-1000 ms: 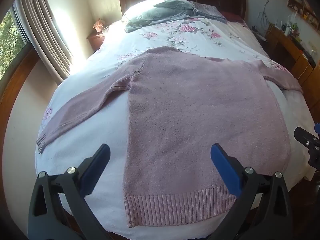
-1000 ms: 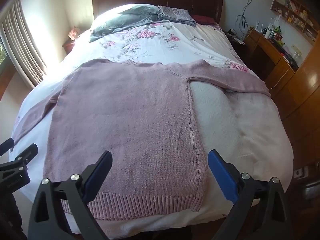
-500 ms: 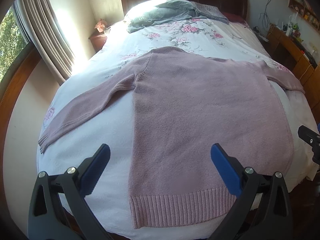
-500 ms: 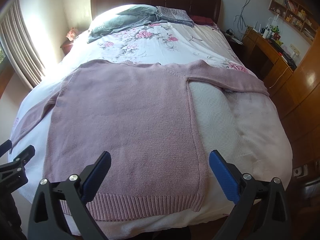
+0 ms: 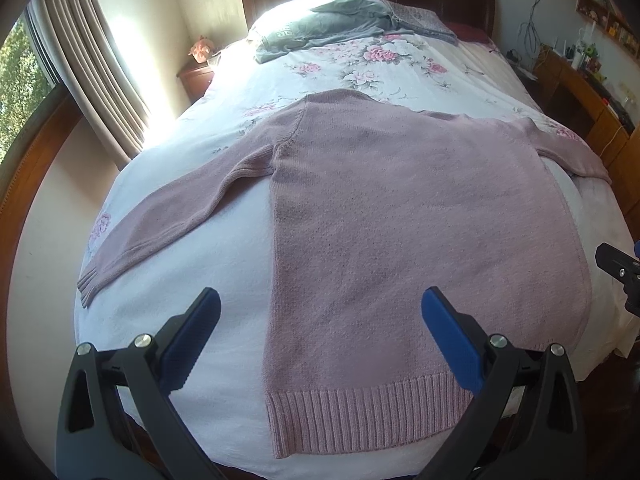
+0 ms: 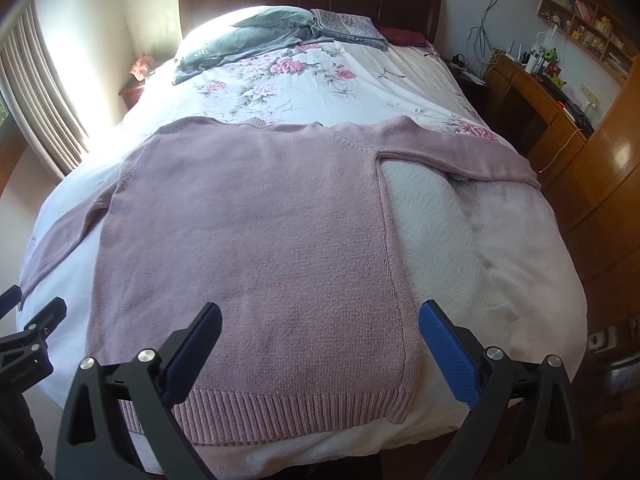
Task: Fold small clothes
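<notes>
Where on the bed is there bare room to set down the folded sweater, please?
Free: the floral sheet between the sweater collar and grey bedding; the white patch under its right sleeve. The middle is covered.

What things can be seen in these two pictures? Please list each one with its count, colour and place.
sweater: one, dusty pink, spread flat on the bed, sleeves out to both sides, ribbed hem nearest the cameras
bed: one, white cover with pink flowers, dark wooden headboard
grey garment: one, crumpled near the headboard
patterned folded cloth: one, grey, beside the grey garment
dark red cloth: one, by the headboard
curtain: beige, at the window
nightstand: one, wooden, beside the bed
desk: one, wooden, cluttered
left hand-held gripper: black with blue pads, open, above the hem
right hand-held gripper: same colours, open, above the hem
</notes>
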`<state>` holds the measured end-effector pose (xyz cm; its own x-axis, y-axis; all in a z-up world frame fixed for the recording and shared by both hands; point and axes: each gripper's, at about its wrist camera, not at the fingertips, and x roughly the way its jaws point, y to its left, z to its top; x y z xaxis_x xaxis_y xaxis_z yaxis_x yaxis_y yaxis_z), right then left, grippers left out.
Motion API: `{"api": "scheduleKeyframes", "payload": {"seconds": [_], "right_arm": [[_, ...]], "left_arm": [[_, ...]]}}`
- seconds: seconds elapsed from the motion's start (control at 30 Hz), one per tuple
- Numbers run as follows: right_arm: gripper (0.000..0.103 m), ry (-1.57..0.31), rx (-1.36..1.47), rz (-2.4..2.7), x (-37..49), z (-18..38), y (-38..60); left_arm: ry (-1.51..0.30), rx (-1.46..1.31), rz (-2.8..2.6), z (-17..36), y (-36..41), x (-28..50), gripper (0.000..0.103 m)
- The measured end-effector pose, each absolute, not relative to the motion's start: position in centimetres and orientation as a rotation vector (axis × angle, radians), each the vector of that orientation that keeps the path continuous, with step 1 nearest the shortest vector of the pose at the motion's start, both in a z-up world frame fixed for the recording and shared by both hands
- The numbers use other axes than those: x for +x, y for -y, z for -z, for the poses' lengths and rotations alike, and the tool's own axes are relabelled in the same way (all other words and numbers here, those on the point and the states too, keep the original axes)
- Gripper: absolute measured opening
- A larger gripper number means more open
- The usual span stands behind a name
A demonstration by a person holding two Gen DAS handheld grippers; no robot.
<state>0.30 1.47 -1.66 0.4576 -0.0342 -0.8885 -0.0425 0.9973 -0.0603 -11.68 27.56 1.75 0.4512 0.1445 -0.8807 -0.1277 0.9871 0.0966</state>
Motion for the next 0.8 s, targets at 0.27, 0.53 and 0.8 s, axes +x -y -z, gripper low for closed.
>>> {"api": "scheduleKeyframes", "payload": {"seconds": [0.27, 0.53, 0.8], "right_arm": [[0.099, -1.089, -0.091, -0.021, 0.4, 1.4, -2.3], [0.099, -1.066, -0.094, -0.008, 0.4, 0.5, -2.3], [0.099, -1.057, -0.065, 0.019, 0.0, 0.3, -1.5]], "left_arm": [[-1.094, -0.01, -0.187, -1.4, -28.8, -11.8, 0.1], [-1.086, -0.015, -0.185, -1.6, -28.7, -11.7, 0.1], [-1.093, 0.011, -0.162, -1.4, -28.3, -11.3, 0.1]]}}
